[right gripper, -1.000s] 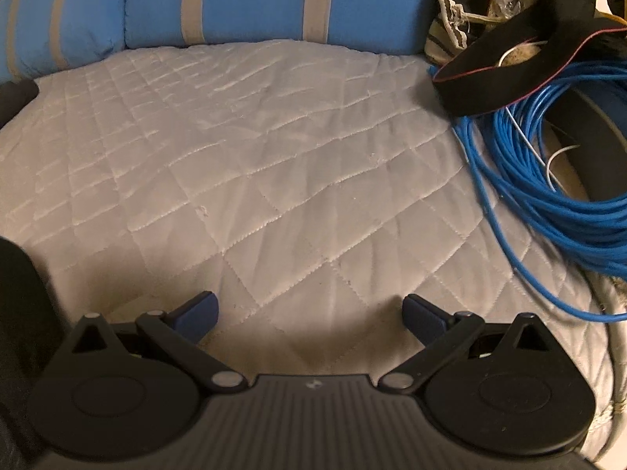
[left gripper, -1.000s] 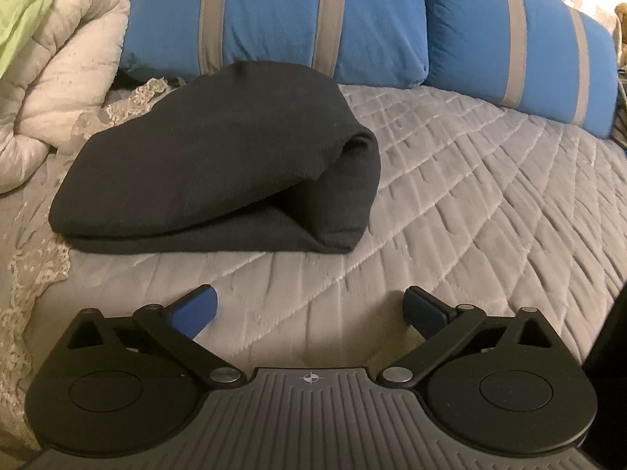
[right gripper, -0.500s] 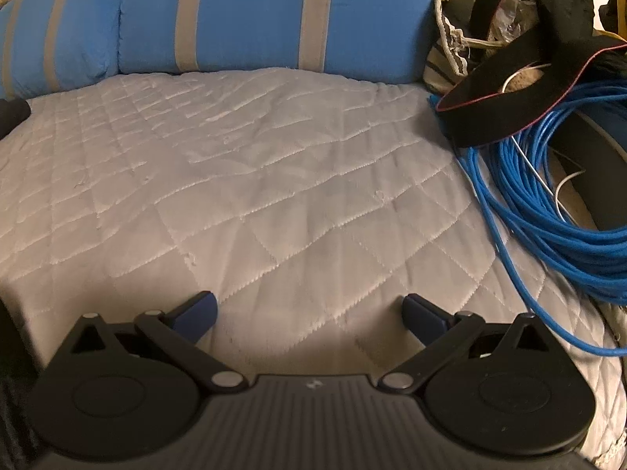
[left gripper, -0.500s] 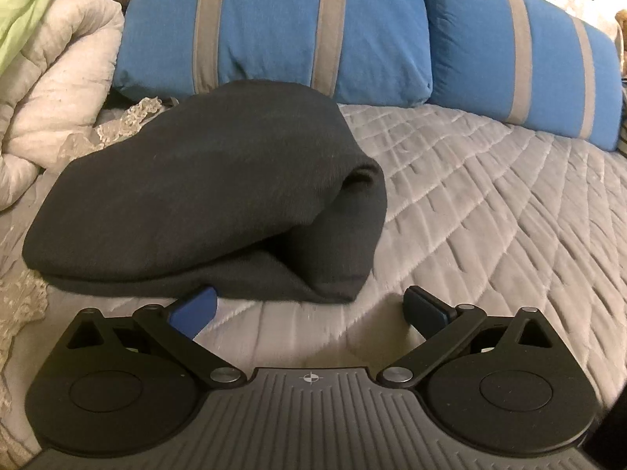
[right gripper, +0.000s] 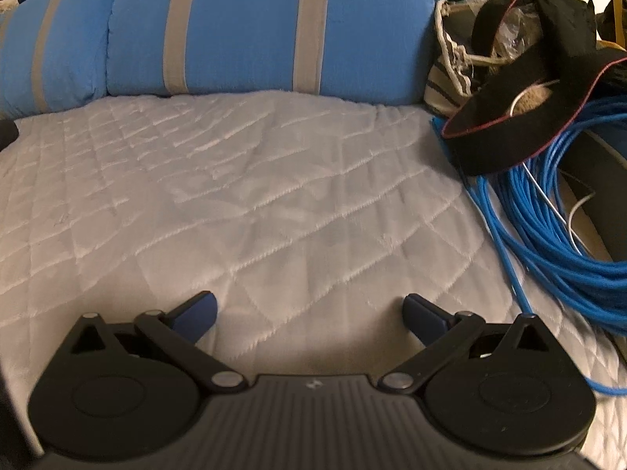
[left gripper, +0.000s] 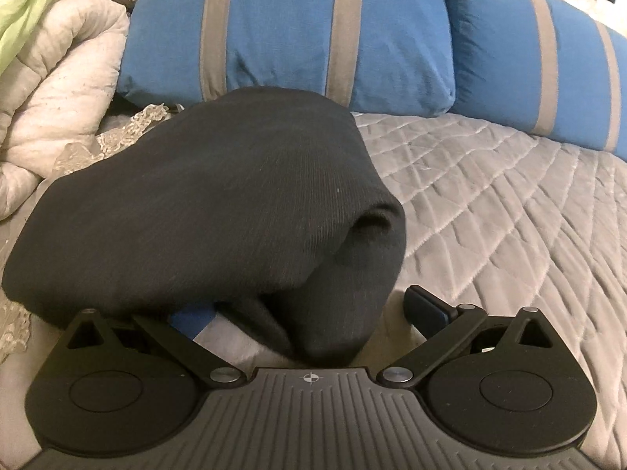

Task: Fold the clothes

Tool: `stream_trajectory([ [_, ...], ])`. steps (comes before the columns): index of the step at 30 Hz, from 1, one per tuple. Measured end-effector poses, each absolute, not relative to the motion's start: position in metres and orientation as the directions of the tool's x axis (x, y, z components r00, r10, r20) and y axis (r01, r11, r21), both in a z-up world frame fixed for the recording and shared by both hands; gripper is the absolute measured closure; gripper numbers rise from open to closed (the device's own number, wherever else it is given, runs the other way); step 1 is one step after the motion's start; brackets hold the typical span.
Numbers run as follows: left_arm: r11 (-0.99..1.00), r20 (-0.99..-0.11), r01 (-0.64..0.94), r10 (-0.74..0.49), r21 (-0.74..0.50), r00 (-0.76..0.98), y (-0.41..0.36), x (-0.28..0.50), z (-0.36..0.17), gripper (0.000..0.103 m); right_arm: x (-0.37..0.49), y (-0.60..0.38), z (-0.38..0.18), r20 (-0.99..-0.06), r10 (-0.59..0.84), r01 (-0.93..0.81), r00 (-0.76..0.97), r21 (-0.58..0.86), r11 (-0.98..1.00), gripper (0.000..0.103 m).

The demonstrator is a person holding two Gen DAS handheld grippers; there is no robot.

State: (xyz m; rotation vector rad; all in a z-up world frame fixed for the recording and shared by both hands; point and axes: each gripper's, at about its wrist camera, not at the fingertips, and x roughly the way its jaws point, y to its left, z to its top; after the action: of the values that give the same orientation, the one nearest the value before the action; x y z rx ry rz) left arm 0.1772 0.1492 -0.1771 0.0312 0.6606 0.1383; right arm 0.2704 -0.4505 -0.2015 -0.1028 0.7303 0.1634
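Low over the quilt (left gripper: 509,203), both grippers spread wide, left gripper (left gripper: 309,309) straddling folded black garment (left gripper: 203,211).

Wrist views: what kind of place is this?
Most likely a bedroom, working on a bed: a quilted grey bedspread, blue striped pillows along the back, and a bunched white comforter to the left. The folded dark garment lies on the spread.

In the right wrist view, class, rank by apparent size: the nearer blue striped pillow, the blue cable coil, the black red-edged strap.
1. Blue striped pillow
2. Blue cable coil
3. Black red-edged strap

The fisheye lens distorts edge items.
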Motion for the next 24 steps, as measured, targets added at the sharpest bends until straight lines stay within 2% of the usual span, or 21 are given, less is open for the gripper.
stream_trajectory([
  [12, 0.973, -0.62, -0.211, 0.22, 0.089, 0.753, 0.146, 0.208, -0.179, 0.0, 0.292, -0.446, -0.21, -0.582, 0.103, -0.135, 0.807, -0.011, 0.991, 0.0],
  [24, 0.975, -0.581, -0.213, 0.209, 0.062, 0.787, 0.15, 0.204, -0.182, 0.0, 0.287, -0.455, -0.218, -0.533, 0.133, -0.128, 0.836, 0.046, 0.991, 0.0],
])
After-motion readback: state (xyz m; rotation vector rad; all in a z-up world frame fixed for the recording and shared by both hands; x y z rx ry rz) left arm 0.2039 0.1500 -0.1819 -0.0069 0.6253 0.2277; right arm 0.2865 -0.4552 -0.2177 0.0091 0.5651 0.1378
